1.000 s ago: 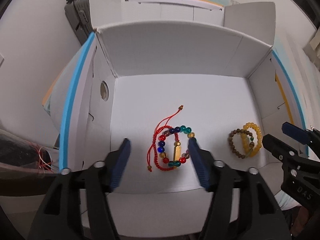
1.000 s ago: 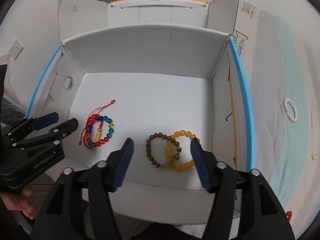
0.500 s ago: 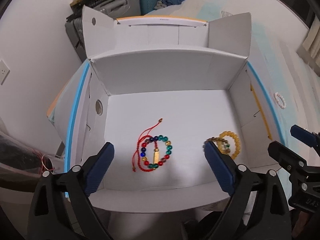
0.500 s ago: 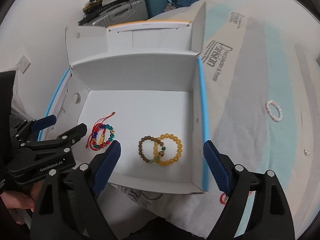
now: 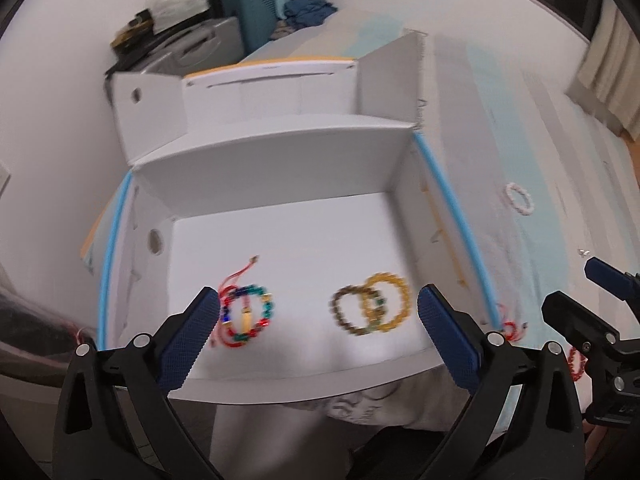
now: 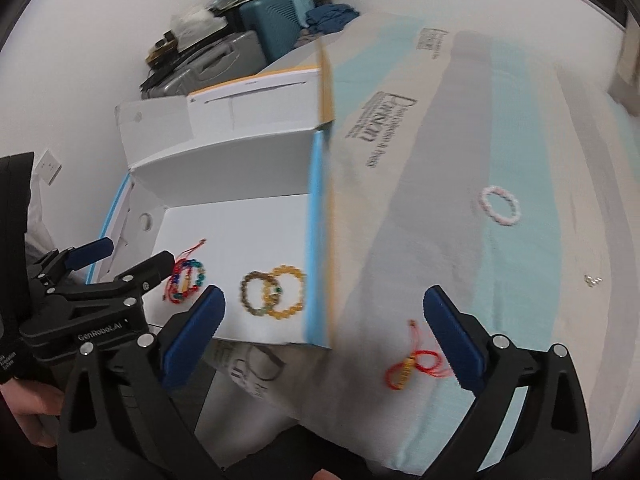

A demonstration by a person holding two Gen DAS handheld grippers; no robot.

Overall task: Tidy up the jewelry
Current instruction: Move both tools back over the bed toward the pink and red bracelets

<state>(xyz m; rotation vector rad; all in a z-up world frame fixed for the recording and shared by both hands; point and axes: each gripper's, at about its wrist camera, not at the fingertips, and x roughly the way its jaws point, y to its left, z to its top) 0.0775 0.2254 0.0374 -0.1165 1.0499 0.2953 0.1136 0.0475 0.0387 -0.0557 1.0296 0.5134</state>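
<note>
Left gripper (image 5: pixel 318 312) | jaws just been opening wide, holding nothing, beaded bracelet (image 5: pixel 246 314) lying freed in box (image 5: pixel 280 164) | right gripper (image 6: pixel 322 312) likewise gaping, empty | red cord bracelet (image 6: pixel 414 364) lower centre on bed, waiting

Black two-finger grippers (image 5: pixel 318 334) with blue textured pads (image 5: pixel 188 336), silver screws, white "GenRobot.AI" lettering
</note>
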